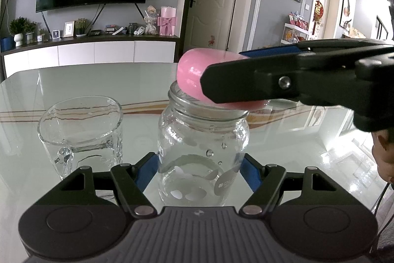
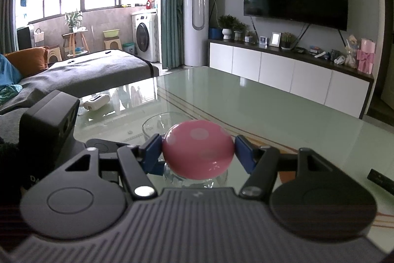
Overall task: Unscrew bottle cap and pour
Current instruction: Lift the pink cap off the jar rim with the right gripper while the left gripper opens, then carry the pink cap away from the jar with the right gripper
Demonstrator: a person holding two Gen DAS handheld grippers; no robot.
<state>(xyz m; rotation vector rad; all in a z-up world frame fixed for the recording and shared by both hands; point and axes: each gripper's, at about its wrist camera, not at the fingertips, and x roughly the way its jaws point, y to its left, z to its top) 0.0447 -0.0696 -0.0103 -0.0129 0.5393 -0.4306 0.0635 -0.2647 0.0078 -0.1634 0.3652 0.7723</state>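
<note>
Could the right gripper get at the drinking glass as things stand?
Probably not yet: the right gripper is shut on the pink cap, and the jar, held by the left gripper, stands beside the glass.

The bottle [image 1: 203, 152] stands on the worktop [image 1: 283, 139] between the fingers of the left gripper [image 1: 200, 171]. Its cap [image 1: 192, 75] sits tilted on the bottle's mouth, clamped in the right gripper [image 2: 198, 149]. A glass [image 1: 81, 130] stands just left of the bottle.
</note>
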